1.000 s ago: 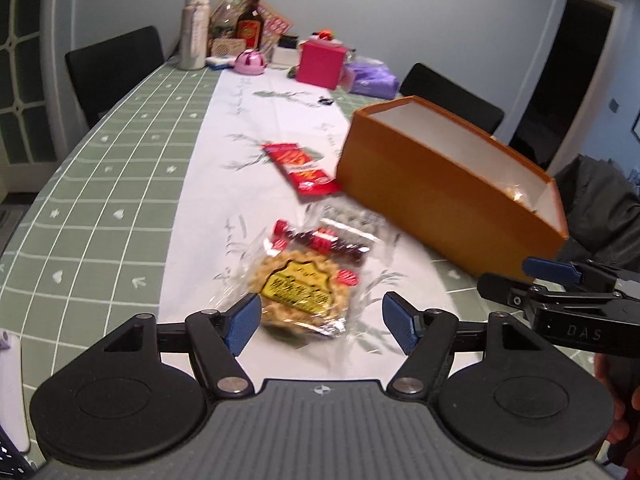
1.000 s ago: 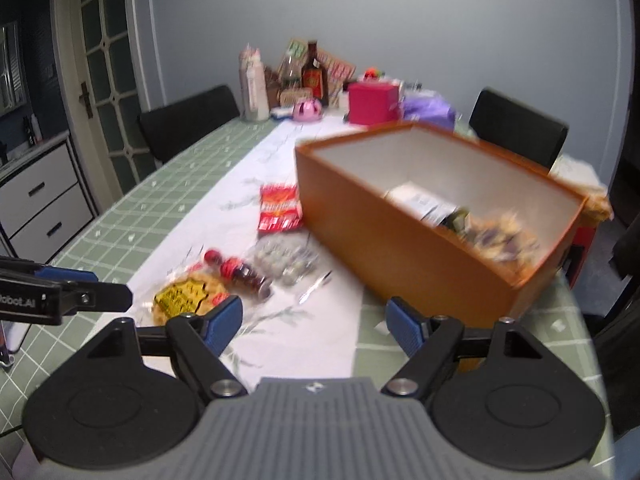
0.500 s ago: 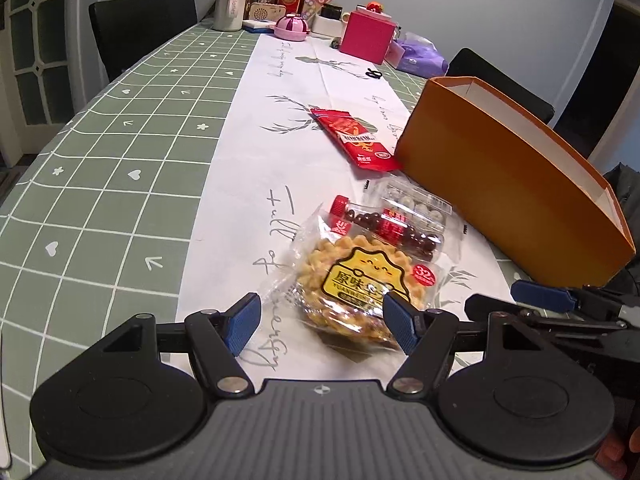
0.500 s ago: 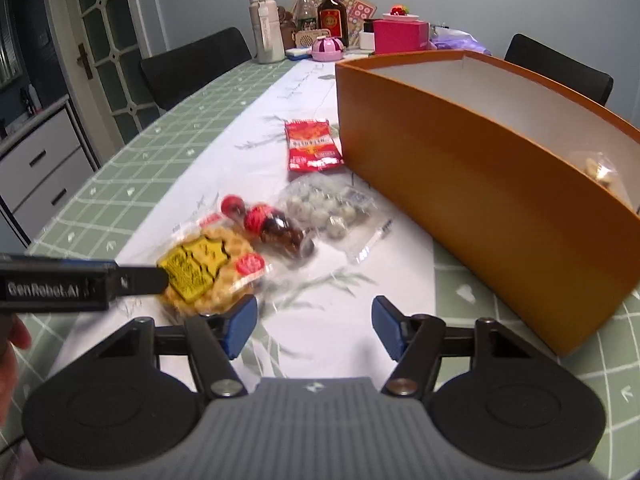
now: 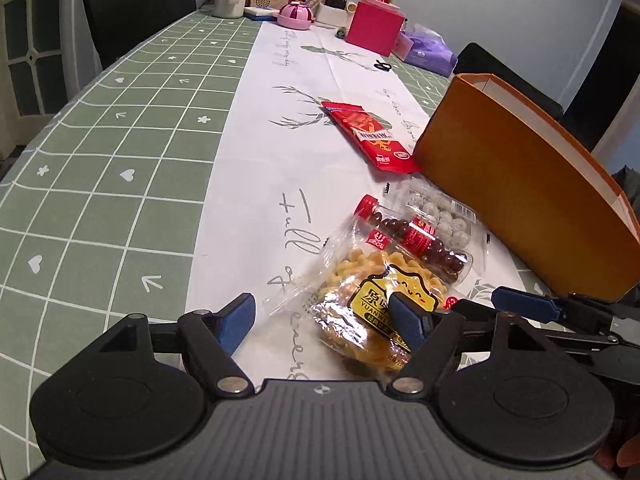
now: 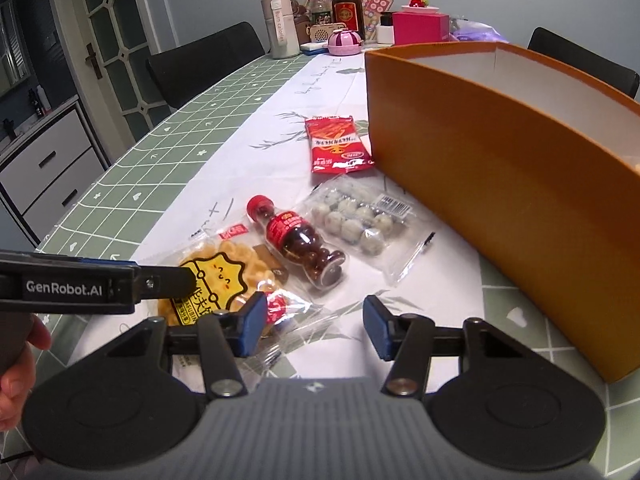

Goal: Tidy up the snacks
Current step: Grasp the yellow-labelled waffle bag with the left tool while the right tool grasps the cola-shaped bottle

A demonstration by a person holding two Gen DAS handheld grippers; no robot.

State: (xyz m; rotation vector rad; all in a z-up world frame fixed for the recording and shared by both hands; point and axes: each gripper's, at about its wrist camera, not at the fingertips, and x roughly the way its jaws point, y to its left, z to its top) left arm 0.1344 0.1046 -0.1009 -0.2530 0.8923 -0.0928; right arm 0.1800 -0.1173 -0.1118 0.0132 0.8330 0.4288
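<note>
While both of my tools hang low over the table, its green grid cloth and white runner fill most of either view. Largest item on it: orange box, open-topped, standing to the right of the loose snacks, white inside.

Snacks on the runner, largest first:
- Waffle-cookie bag, clear wrap, yellow label, nearest to me.
- Red flat packet, farthest away, its right edge close to the box corner.
- Clear bag of pale round candies, just beside the box wall.
- Small cola-shaped bottle of dark candies, red cap, lying on its side between the cookie bag and the round-candy bag, touching the cookie bag's wrap.

Left tool: jaws wide apart and opening. Its right finger lies over the cookie bag's label; its left finger is on bare runner, off the bag. Pads not pressing the bag, so no grip.

Right tool: jaws closing, nothing gripped. Left finger sits at the cookie bag's crinkled right edge; between the fingers only loose wrap and runner. In the right wrist view the left tool's finger reaches in from the left across the yellow label. My left hand shows at the frame edge.
</note>
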